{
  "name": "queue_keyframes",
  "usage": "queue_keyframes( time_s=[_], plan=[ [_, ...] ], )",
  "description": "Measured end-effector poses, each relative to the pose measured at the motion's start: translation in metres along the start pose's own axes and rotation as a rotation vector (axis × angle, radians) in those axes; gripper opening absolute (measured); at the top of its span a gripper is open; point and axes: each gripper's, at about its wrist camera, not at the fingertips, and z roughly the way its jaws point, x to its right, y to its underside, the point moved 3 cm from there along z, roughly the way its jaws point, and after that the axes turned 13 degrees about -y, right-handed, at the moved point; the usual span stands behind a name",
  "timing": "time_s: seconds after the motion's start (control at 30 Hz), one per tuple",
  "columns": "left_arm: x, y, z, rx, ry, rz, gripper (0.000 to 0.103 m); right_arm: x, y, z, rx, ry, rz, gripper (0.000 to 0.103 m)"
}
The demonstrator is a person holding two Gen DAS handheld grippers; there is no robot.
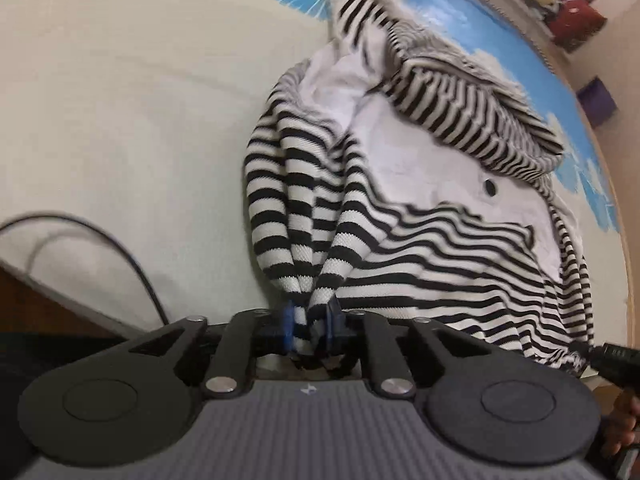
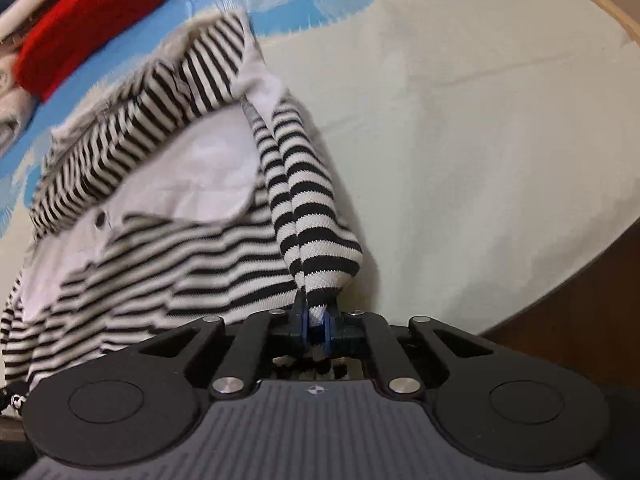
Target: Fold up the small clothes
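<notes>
A small black-and-white striped hooded garment (image 1: 420,208) with a white lining and a dark button lies on a cream and blue cloth. My left gripper (image 1: 310,326) is shut on the garment's near left edge, with striped fabric bunched between its blue pads. My right gripper (image 2: 316,326) is shut on the near right edge of the same garment (image 2: 168,184). The fabric rises in folds from each gripper towards the hood at the far end.
The cream cloth (image 1: 120,120) with blue patches covers the surface. A red item (image 2: 88,24) and other clothes lie at the far side. A black cable (image 1: 120,248) loops at the near left. The wooden edge (image 2: 580,300) shows at the near right.
</notes>
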Motion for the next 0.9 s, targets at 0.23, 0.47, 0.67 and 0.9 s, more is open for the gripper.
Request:
queue_keyframes(
  time_s=[0.23, 0.47, 0.67, 0.9],
  plan=[
    [0.008, 0.005, 0.010, -0.027, -0.039, 0.049, 0.028, -0.001, 0.004, 0.008, -0.042, 0.049, -0.035, 0.020],
    [0.013, 0.003, -0.006, 0.022, -0.019, 0.094, 0.007, -0.004, 0.001, -0.008, 0.023, 0.010, -0.045, 0.005],
    [0.016, -0.016, -0.063, 0.131, 0.054, 0.125, 0.006, -0.016, -0.017, -0.071, 0.183, -0.105, -0.008, 0.004],
    [0.012, -0.023, -0.150, 0.212, 0.135, 0.160, 0.006, -0.030, -0.029, -0.154, 0.300, -0.231, -0.005, 0.003]
  ],
)
